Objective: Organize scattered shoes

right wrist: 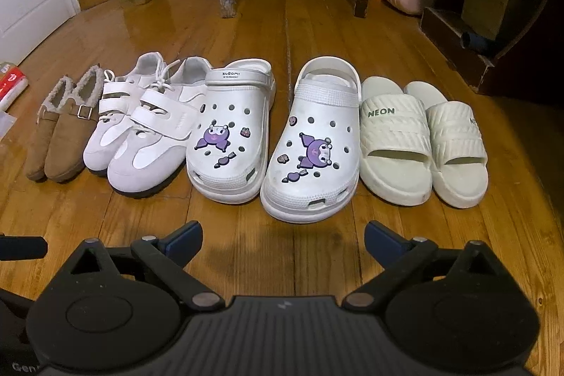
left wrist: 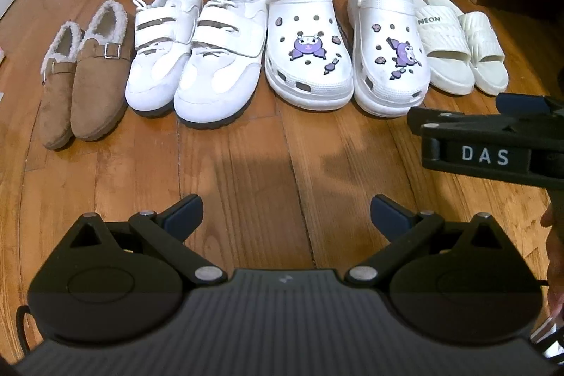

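Four pairs of shoes (right wrist: 268, 136) sit in a row on the floor (right wrist: 246, 256). The left gripper (left wrist: 286, 215) and right gripper (right wrist: 283, 240) hang spread and empty; any further nudge risks knocking the row crooked.

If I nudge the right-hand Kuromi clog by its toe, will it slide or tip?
The right-hand Kuromi clog probably slides rather than tips: its thick platform sole sits flat on the glossy wood floor. The moulded foam-like body looks light and fairly stiff. Its heel strap, flipped forward, may swing.
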